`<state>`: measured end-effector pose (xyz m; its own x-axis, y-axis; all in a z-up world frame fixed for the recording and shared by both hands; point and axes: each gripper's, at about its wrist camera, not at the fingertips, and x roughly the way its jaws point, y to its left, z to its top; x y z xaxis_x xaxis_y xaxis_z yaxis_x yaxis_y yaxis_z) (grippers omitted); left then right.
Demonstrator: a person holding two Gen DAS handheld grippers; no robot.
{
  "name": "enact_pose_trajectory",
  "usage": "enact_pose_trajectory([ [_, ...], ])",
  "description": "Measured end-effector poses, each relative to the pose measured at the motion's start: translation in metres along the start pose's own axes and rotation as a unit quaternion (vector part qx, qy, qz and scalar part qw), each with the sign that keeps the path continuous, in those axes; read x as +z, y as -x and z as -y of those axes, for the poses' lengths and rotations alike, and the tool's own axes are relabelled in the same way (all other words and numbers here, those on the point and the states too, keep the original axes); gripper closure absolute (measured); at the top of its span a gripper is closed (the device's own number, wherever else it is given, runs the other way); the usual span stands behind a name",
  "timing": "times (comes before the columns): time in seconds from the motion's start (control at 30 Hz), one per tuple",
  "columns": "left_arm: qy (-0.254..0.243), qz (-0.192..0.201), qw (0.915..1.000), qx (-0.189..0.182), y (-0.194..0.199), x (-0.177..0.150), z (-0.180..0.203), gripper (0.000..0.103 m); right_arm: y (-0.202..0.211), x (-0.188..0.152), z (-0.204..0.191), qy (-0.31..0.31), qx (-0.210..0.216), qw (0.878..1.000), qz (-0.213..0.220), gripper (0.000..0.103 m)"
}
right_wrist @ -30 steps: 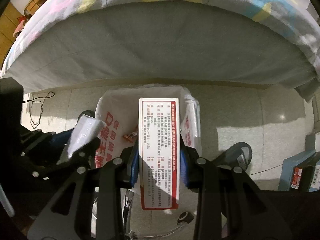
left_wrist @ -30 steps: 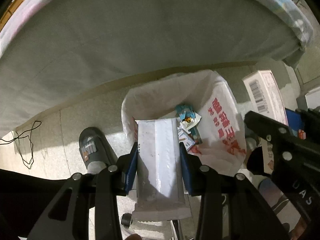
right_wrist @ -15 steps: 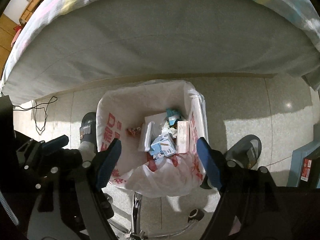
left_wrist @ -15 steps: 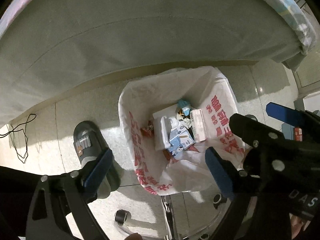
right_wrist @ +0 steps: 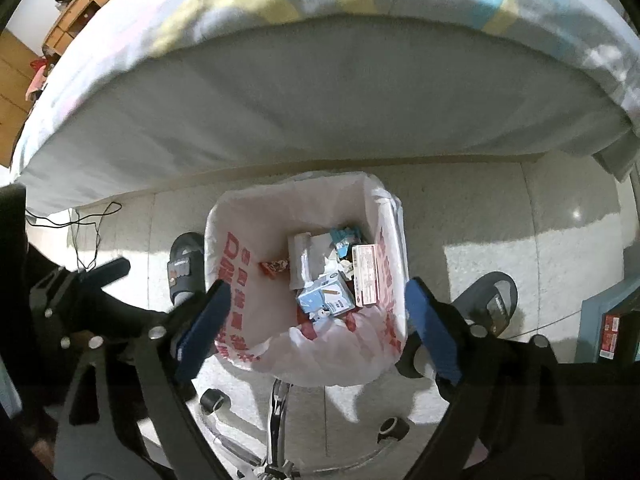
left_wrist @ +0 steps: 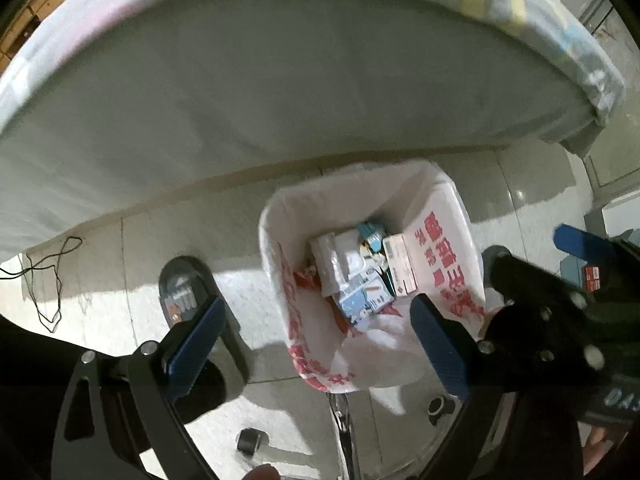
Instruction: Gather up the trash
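A trash bin lined with a white plastic bag with red print stands on the tiled floor below both grippers. Inside lie a white wrapper, a white and red box, a blue and white carton and other scraps. My left gripper is open and empty above the bin. My right gripper is open and empty above the bin too. The right gripper's body shows at the right of the left wrist view.
A bed with a grey mattress side fills the upper part of both views. Two dark slippers flank the bin. A black cable lies on the floor at left. A chair base with castors is underneath.
Both grippers opened and dropped their loads: the white wrapper from the left and the white and red box from the right now lie in the bin. Both grippers have risen slightly.
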<state>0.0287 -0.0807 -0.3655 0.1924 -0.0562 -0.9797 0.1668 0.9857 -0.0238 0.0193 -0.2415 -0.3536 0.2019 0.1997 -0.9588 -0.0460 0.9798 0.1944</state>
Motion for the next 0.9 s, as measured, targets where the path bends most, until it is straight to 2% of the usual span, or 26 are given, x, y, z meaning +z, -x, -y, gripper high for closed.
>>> enact_pose_trajectory([
  [0.1, 0.007, 0.005, 0.9999, 0.008, 0.011, 0.003, -0.005, 0.012, 0.015, 0.0, -0.002, -0.004, 0.003, 1.0, 0.013, 0.01],
  [0.17, 0.016, 0.02, 0.9997, 0.0, 0.024, 0.004, -0.007, 0.012, 0.029, 0.001, -0.002, -0.011, 0.004, 1.0, 0.023, 0.007],
  [0.37, 0.021, 0.039, 0.9989, 0.011, 0.052, 0.0, -0.01, 0.011, 0.075, 0.002, -0.008, -0.018, 0.017, 0.998, 0.066, 0.007],
  [0.57, 0.032, 0.076, 0.9964, 0.02, 0.09, 0.0, -0.016, 0.008, 0.125, 0.004, -0.019, -0.011, 0.026, 0.993, 0.111, 0.007],
  [0.77, 0.056, 0.123, 0.9905, 0.028, 0.138, 0.003, -0.027, 0.008, 0.172, 0.003, -0.035, 0.009, 0.03, 0.988, 0.152, 0.007],
  [0.9, 0.061, 0.167, 0.9833, 0.039, 0.178, 0.004, -0.031, 0.008, 0.206, 0.003, -0.046, 0.022, 0.033, 0.982, 0.183, 0.007],
])
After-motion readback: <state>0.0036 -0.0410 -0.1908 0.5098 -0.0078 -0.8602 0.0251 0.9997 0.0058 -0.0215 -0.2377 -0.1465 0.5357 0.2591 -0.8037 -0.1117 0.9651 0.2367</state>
